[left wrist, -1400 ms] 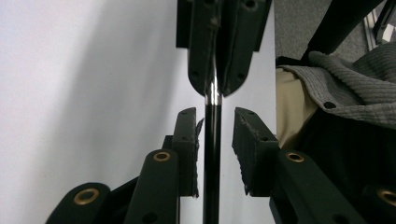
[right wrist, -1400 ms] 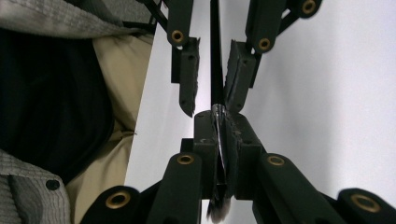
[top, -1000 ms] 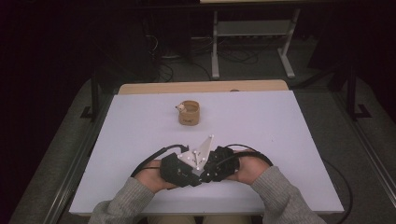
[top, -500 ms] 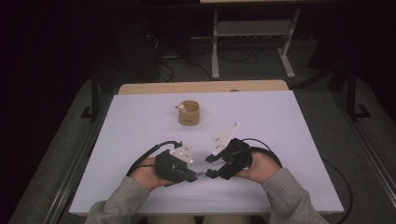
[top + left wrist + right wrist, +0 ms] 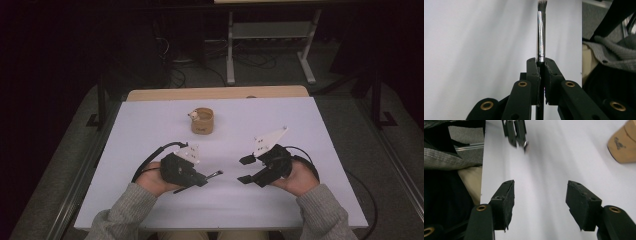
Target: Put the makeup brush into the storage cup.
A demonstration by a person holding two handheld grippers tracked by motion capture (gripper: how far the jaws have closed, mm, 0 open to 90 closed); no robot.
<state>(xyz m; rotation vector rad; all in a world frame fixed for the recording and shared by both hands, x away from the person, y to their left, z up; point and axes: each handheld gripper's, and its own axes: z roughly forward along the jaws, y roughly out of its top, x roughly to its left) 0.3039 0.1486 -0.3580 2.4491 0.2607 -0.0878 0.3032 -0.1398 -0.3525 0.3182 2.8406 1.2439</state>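
From the high view, the left claw was low over the white tabletop and held a small brush that stuck out toward the middle. The right claw was well apart from it, with its jaws wide and nothing between them. A little brown cup stood farther back, and something small and pale poked out of its top; it was too tiny to name.

In the left gripper view, the left claw was shut tight on the brush, which pointed straight ahead with its dark hairs at the far end.

In the right gripper view, the right claw was open over bare tabletop. The cup sat off at the edge.

The brush looked freshly gripped, so the step was probably carrying it. It may belong in the cup. That would call for lifting it, swinging it over the cup and tipping it in gently.
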